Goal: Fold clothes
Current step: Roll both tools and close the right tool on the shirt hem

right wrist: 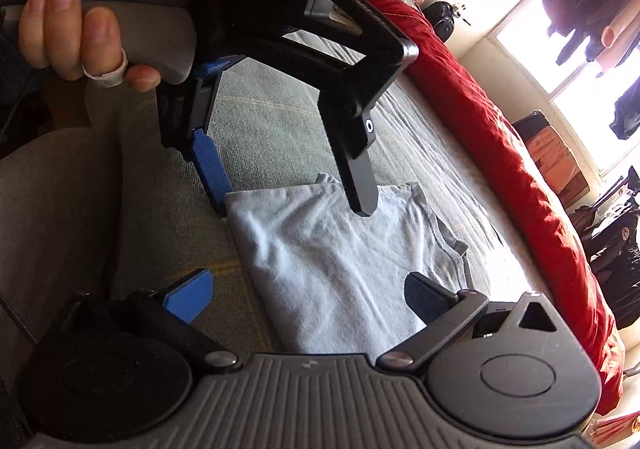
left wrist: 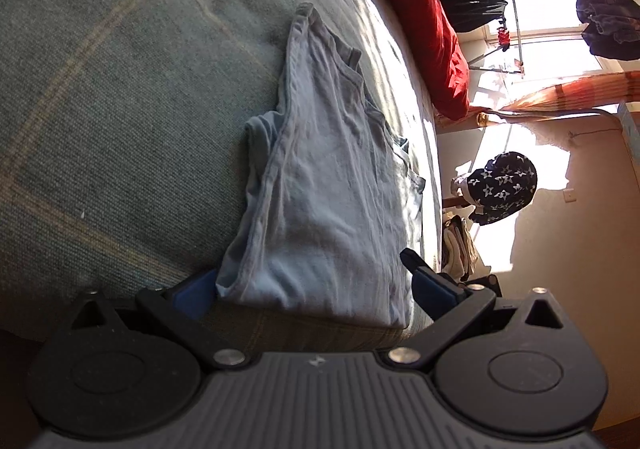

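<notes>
A: Left wrist view first. What is the left gripper (left wrist: 316,277) doing?

B: Its jaws are spread wide and straddle the near end of the pale blue shirt (left wrist: 320,189). One blue pad sits just beside the shirt's left near corner, the other just off its right near edge. Neither pinches cloth.

A: And where does the shirt lie?

B: On the grey-green bedcover (left wrist: 100,89), near the bed's right-hand edge, already folded into a long narrow strip running away from the camera, collar at the far end. I judge the wide straddle is there to take the whole near hem for the next fold, lengthwise toward the collar.

A: Any containers?

B: No basket, box or drawer that I can make out. A red quilt (left wrist: 420,9) lies at the far end of the bed, and dark clothes hang by the window.

A: Now the right wrist view.

B: The right gripper (right wrist: 304,297) is also spread, its pads either side of the shirt (right wrist: 340,261), gripping nothing. Beyond it the left gripper (right wrist: 292,193) reaches down onto the far left end of the shirt, held by a hand (right wrist: 88,13) on its handle. Both tools at the cloth suggest a two-handed fold.

A: Containers here?

B: None visible; only the red quilt (right wrist: 500,153) along the far side.
</notes>
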Action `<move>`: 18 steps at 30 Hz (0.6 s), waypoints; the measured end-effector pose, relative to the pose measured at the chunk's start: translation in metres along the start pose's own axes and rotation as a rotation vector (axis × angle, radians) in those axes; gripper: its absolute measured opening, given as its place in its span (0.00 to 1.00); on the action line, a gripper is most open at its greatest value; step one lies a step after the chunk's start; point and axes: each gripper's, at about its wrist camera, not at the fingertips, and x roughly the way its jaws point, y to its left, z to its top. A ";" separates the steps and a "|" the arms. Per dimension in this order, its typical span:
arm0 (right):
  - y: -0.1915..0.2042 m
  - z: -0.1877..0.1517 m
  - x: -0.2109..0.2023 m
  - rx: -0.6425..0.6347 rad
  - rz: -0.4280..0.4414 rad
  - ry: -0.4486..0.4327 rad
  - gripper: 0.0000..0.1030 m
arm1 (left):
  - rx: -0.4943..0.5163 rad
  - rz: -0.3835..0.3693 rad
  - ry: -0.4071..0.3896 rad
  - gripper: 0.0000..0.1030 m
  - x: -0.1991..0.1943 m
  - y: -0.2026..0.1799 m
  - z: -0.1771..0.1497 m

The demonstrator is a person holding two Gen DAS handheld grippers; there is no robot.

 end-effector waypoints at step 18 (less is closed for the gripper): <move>0.018 0.028 0.043 0.048 -0.019 0.040 0.42 | 0.020 -0.136 -0.010 0.98 -0.003 -0.011 0.007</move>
